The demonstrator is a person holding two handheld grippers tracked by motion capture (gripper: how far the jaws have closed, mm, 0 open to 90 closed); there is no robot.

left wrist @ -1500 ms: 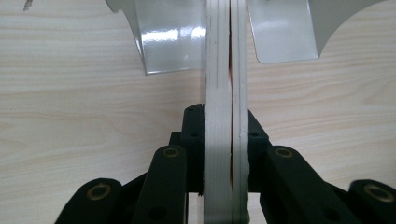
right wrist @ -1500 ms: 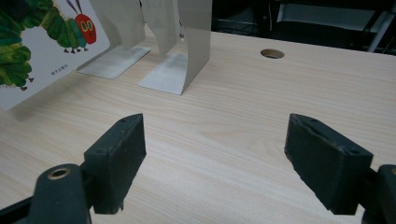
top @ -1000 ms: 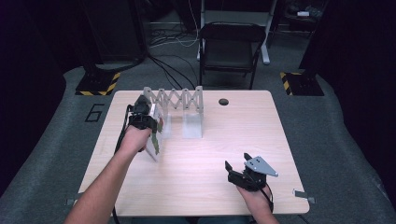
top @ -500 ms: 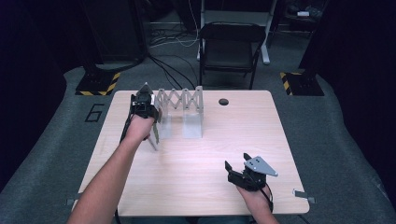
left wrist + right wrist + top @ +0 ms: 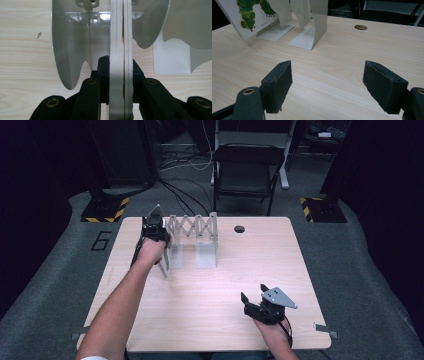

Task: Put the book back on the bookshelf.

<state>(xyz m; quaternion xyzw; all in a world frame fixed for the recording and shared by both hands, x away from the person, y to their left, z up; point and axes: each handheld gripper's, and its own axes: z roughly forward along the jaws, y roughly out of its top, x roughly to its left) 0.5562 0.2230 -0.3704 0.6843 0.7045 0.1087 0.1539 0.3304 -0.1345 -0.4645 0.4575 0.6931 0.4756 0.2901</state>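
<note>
Since the earlier frames the left hand-held gripper (image 5: pixel 162 262) has carried the book (image 5: pixel 163 261) from beside the rack toward the far edge of the worktop (image 5: pixel 210 305), and the book now stands nearly edge-on rather than showing its cover. The right hand-held gripper (image 5: pixel 254 297) has not shifted.

The left hand-held gripper (image 5: pixel 117 75) is clenched on the book (image 5: pixel 119 50), its jaws pressing both covers just below the spine or fore-edge, which runs straight up the left gripper view. The book hangs at the near-left end of the metal book rack (image 5: pixel 195 240), which sits at the far edge of the worktop, left of centre. One curved divider (image 5: pixel 72 45) lies just to one side of the book, another on the other side; whether the book touches either cannot be told.

The right hand-held gripper (image 5: pixel 327 82) is released, jaws wide apart, resting near the near-right corner of the worktop, well apart from the rack.

Judgement: the step in hand is slotting the book between two dividers. To do it well, keep the book upright and parallel to the dividers, centre it over the gap, lower until its bottom edge bears on the base plate, and release only then. A tilt risks catching a divider and pushing the light rack along the worktop.
</note>
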